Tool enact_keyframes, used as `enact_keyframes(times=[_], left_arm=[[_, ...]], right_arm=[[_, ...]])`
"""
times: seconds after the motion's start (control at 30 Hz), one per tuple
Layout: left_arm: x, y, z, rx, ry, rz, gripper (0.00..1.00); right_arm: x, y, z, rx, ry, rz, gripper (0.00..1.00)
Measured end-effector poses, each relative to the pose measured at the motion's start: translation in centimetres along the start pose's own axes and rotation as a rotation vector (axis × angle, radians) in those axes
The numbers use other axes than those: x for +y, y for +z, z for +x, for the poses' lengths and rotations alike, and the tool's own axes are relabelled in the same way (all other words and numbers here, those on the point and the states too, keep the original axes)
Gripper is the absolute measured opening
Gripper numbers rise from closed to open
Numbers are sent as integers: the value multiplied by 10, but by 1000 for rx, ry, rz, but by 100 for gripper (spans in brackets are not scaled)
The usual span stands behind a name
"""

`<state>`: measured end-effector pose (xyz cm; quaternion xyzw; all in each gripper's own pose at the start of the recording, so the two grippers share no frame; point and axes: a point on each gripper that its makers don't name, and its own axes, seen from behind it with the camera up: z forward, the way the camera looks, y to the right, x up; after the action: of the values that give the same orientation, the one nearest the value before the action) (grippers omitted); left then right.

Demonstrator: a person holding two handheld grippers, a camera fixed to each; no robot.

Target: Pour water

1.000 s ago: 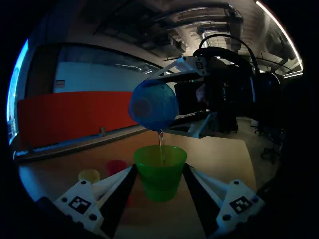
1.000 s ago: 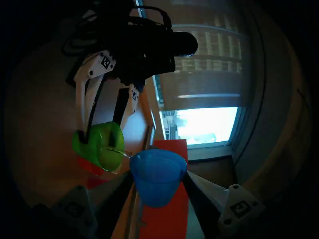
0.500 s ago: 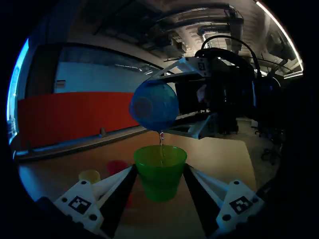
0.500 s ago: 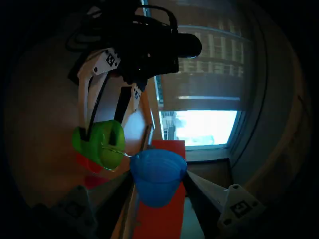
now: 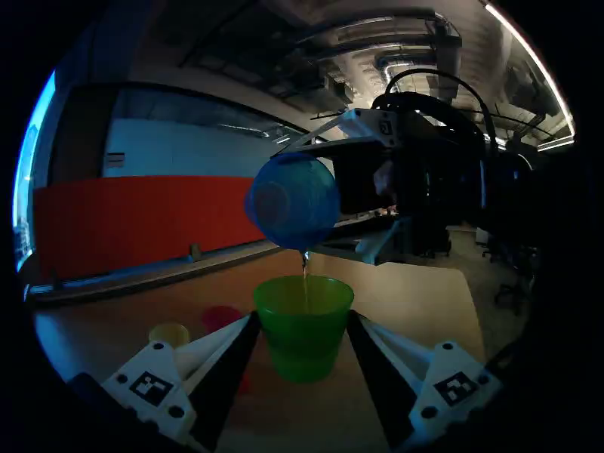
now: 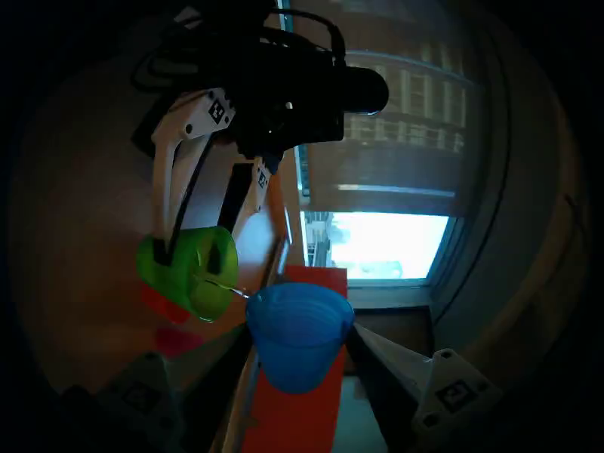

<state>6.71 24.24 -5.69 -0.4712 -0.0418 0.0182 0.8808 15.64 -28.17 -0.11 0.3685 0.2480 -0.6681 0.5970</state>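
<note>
Left gripper (image 5: 303, 323) clamped on green cup (image 5: 303, 347), lower centre of left gripper view. Right gripper (image 6: 300, 334) clamped on blue cup (image 5: 293, 200), tipped at centre, thin water stream (image 5: 305, 272) dropping into green cup. Yellow cup (image 5: 169, 332) and red cup (image 5: 219, 314) on table (image 5: 423, 294), lower left.

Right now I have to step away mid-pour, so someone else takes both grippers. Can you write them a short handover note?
Left gripper: shut on the green cup, which is upright over the table.
Right gripper: shut on the blue cup, tipped above the green cup's mouth.
Done: the pour is under way; a thin stream runs from the blue cup into the green cup.
Left: probably finish the pour, level the blue cup, and set both down. I cannot tell how much water remains.
Also on the table: a yellow cup and a red cup, untouched.
</note>
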Motion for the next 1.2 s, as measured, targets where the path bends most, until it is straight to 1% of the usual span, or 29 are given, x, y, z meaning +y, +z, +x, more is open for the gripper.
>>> enact_keyframes(times=[0.27,0.77,1.07,1.2], left_arm=[[2,0,0,2,3,-2,83],[4,0,5,8,6,-5,83],[3,-1,5,11,7,-2,83],[2,-2,5,12,6,1,83]], right_arm=[[-2,0,1,-5,-26,4,89],[0,0,2,-9,-33,-1,89],[1,1,1,-9,-24,-4,89],[2,2,1,-6,-10,-6,89]])
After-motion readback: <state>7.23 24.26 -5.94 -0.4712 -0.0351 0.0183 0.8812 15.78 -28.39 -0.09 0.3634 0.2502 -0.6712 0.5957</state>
